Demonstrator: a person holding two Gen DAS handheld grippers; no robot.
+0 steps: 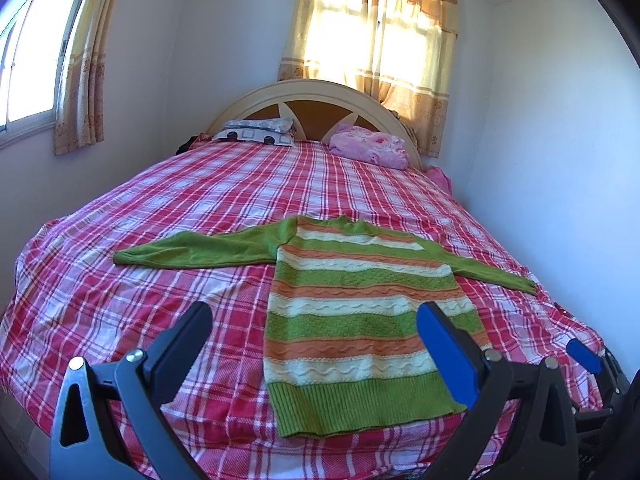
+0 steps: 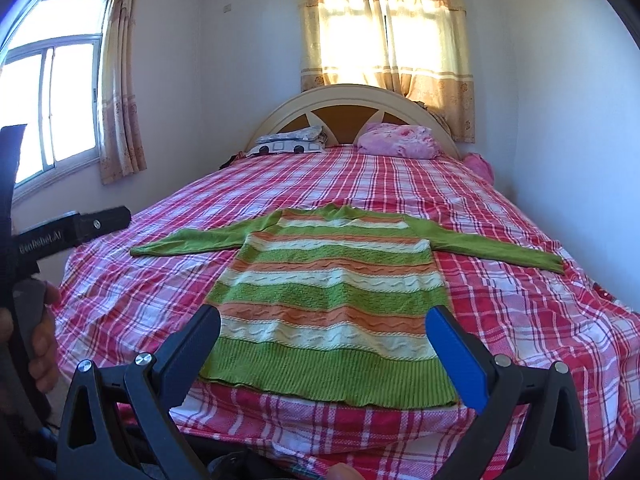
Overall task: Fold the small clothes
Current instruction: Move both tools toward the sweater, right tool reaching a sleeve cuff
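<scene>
Sweater (image 1: 360, 304) flat on plaid bedspread (image 1: 180, 216), near foot edge; green/orange/cream stripes, green sleeves out toward 9 and 3 o'clock. Left gripper (image 1: 316, 340), right gripper (image 2: 324, 340): jaws wide apart, holding nothing.

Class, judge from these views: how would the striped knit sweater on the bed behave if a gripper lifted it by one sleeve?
The sweater would probably flop and drape: it lies flat and limp. Its textured knit likely resists slipping. Its body may drag across the plaid bedsheet.
</scene>
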